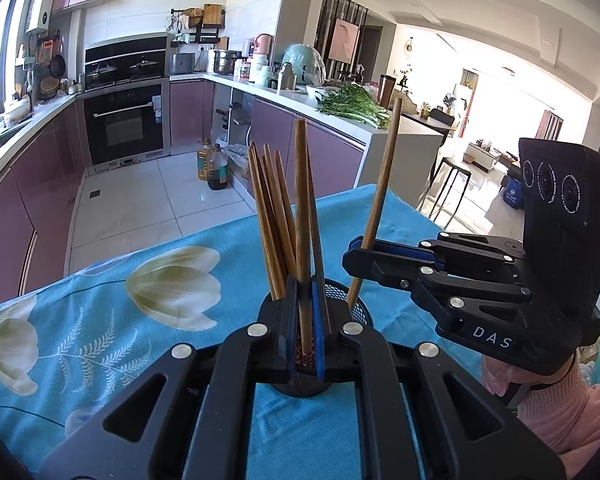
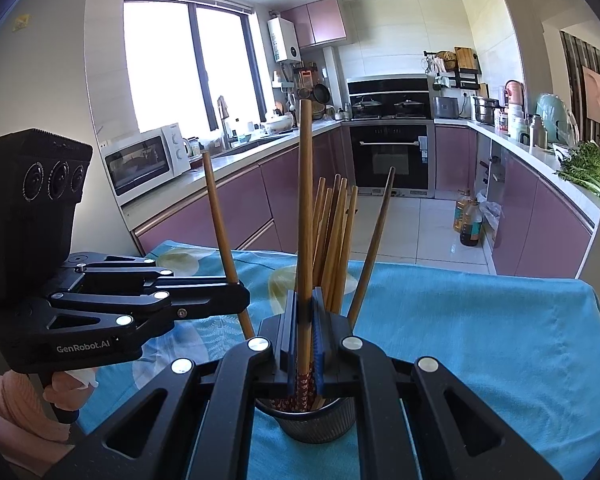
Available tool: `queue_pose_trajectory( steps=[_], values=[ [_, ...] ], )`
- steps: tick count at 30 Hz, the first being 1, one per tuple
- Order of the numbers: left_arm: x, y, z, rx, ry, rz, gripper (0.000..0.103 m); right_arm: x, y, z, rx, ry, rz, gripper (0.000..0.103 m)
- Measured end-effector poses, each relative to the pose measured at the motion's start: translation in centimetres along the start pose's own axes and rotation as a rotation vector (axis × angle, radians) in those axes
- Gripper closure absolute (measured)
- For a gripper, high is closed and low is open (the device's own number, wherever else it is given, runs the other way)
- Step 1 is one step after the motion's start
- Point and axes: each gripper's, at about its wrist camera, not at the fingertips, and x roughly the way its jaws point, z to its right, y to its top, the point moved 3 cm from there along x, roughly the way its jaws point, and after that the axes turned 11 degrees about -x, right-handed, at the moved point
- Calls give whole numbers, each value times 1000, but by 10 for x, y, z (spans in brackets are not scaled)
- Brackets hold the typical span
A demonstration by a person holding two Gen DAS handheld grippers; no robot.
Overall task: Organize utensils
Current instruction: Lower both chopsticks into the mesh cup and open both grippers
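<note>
Left wrist view: both tools clamp one wooden chopstick each above the mesh utensil cup.

Left of the mesh utensil cup [image 1: 350, 304], the flowered blue cloth [image 1: 112, 292] covers the bench. The left tool [image 1: 305, 320] is closed on a chopstick [image 1: 301, 216] standing upright directly over the cup, beside the bundle of chopsticks [image 1: 270, 216] already leaning in it. Right of the cup, the right tool [image 1: 364, 254] grips a second chopstick [image 1: 378, 196], tilted, its lower tip at the cup's rim. Right wrist view shows the same cup [image 2: 314, 420] below its closed tool [image 2: 305, 340].
</note>
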Motion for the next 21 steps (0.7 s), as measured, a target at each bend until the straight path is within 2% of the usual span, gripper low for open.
queue_pose_trajectory(
  steps=[21],
  values=[
    [18,6,-9,-34,15,-23,95,16,-7,4,21,5,-30,96]
  ],
)
